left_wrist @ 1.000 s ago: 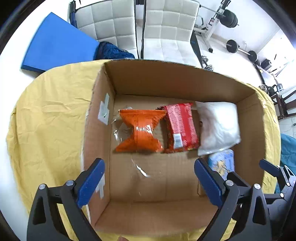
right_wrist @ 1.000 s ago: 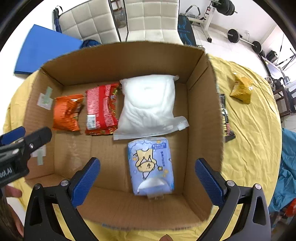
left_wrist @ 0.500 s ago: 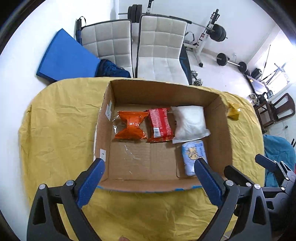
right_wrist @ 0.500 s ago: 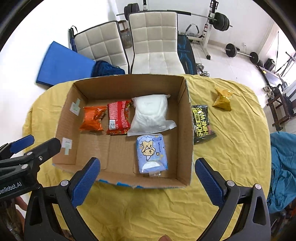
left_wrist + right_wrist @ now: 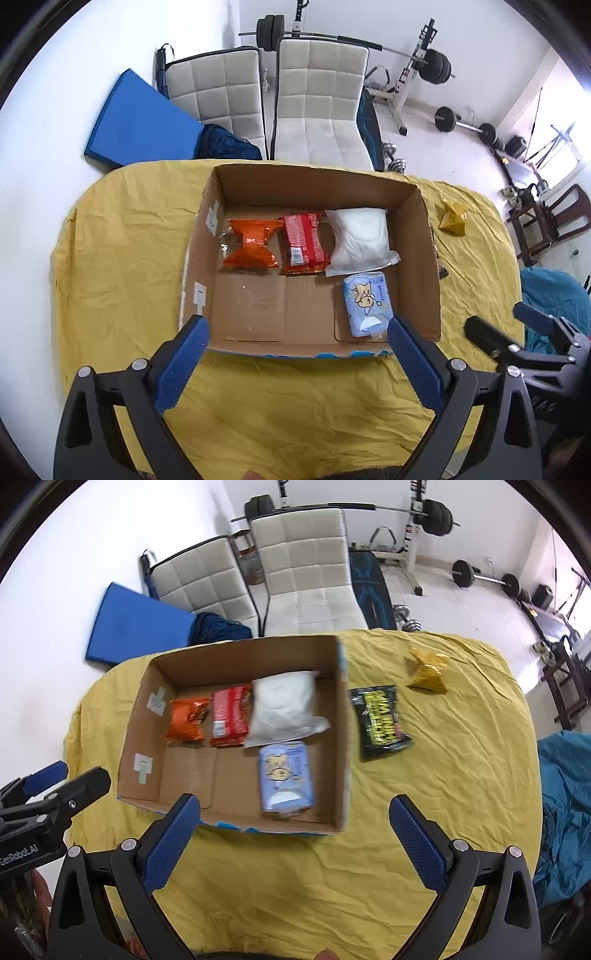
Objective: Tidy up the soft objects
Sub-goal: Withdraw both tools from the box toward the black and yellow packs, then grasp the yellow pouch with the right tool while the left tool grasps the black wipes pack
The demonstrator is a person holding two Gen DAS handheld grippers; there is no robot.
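An open cardboard box point(image 5: 421, 258) point(image 5: 343, 738) stands on the yellow-covered table. It holds an orange packet point(image 5: 251, 245) point(image 5: 186, 720), a red packet point(image 5: 304, 243) point(image 5: 231, 720), a white pouch point(image 5: 360, 236) point(image 5: 284, 705) and a light blue tissue pack point(image 5: 367, 302) point(image 5: 286, 777). A black-and-yellow packet point(image 5: 380, 720) and a yellow packet point(image 5: 452, 218) point(image 5: 428, 670) lie on the cloth right of the box. My left gripper point(image 5: 295, 354) and right gripper point(image 5: 293, 832) are both open and empty, held above the box's near edge.
The yellow cloth point(image 5: 122, 258) covers a rounded table. Two white padded chairs point(image 5: 317, 107) and a blue mat point(image 5: 136, 122) stand behind it. Gym weights point(image 5: 432, 66) are at the back. A teal cloth point(image 5: 565, 794) lies to the right.
Both grippers have pulled up and back from inside the box, so the whole box and table now show. The right view has shifted rightward, revealing the two packets outside the box.
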